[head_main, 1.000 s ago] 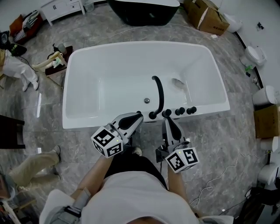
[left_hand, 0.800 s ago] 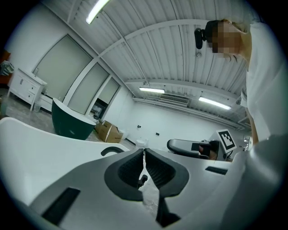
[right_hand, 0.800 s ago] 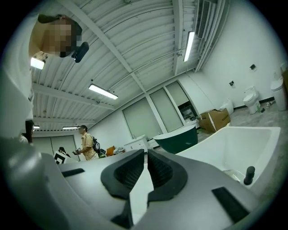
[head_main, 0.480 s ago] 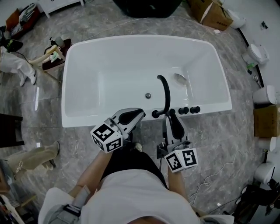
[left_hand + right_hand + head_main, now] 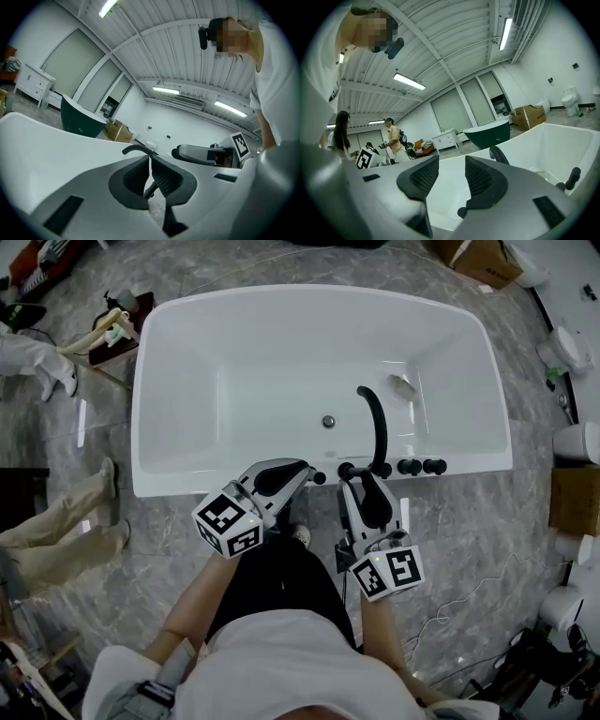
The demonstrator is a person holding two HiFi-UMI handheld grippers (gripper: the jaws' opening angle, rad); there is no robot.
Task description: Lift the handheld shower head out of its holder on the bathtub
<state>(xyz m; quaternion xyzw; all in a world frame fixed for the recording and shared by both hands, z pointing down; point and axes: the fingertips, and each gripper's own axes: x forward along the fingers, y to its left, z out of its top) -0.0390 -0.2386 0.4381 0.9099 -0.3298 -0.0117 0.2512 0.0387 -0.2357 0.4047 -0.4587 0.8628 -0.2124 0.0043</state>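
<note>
White bathtub (image 5: pixel 178 390): drain (image 5: pixel 328 421) lay in its floor. Black handheld shower head (image 5: pixel 345 470) sat in its holder on the near rim, left of the spout (image 5: pixel 375 423). Right gripper (image 5: pixel 446 178), jaws just opening wide, pinched nothing; left gripper (image 5: pixel 150 173) was pressed together.

Head camera overhead; 2 others across bathtub (image 5: pixel 262 362)

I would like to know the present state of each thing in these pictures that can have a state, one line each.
left tool: shut, jaws together.
right tool: open; jaws have just been opening, nothing between them.
handheld shower head: apparently upright in its holder, untouched.
spout: no water running.
bathtub: empty, no water.
ceiling lights: on.
</note>
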